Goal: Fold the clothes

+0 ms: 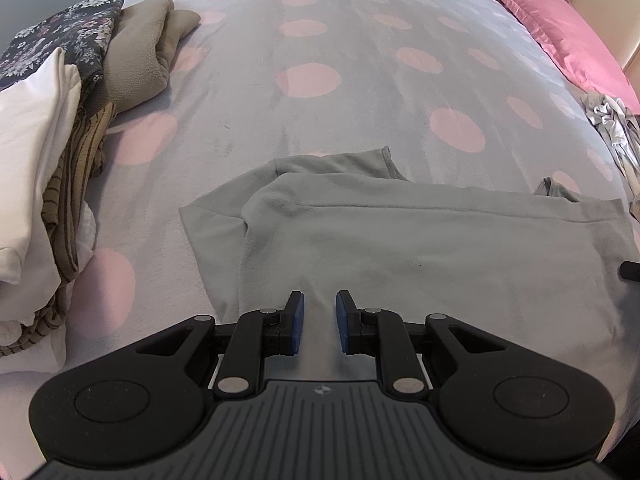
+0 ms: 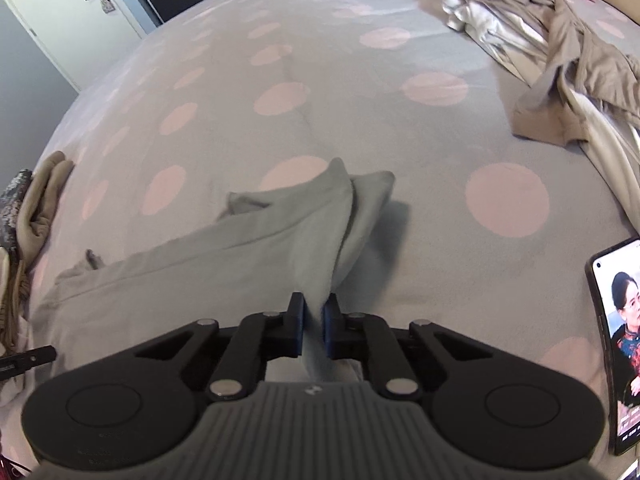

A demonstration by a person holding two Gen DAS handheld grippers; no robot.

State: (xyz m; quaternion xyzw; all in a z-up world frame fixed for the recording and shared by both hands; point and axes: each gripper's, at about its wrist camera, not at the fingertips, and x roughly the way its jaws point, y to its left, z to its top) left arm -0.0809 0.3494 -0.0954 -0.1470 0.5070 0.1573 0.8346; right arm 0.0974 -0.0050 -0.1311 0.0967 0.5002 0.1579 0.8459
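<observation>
grippers (image 1: 319,304) (image 2: 316,306) pinching grey garment (image 1: 400,248)

Phone (image 2: 618,344) cut off by right edge, screen only partly visible. Clothes pile (image 2: 560,52) runs off the right edge; folded stack (image 1: 44,152) runs off the left. Shirt (image 2: 192,280) near edge hidden under right tool (image 2: 316,312).

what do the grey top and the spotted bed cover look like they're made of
Grey top: probably soft matte cotton jersey; it drapes limply, with a stitched seam line. Spotted bed cover: likely brushed fleece or velour; stroke marks show in its nap, though that's unconfirmed.
</observation>
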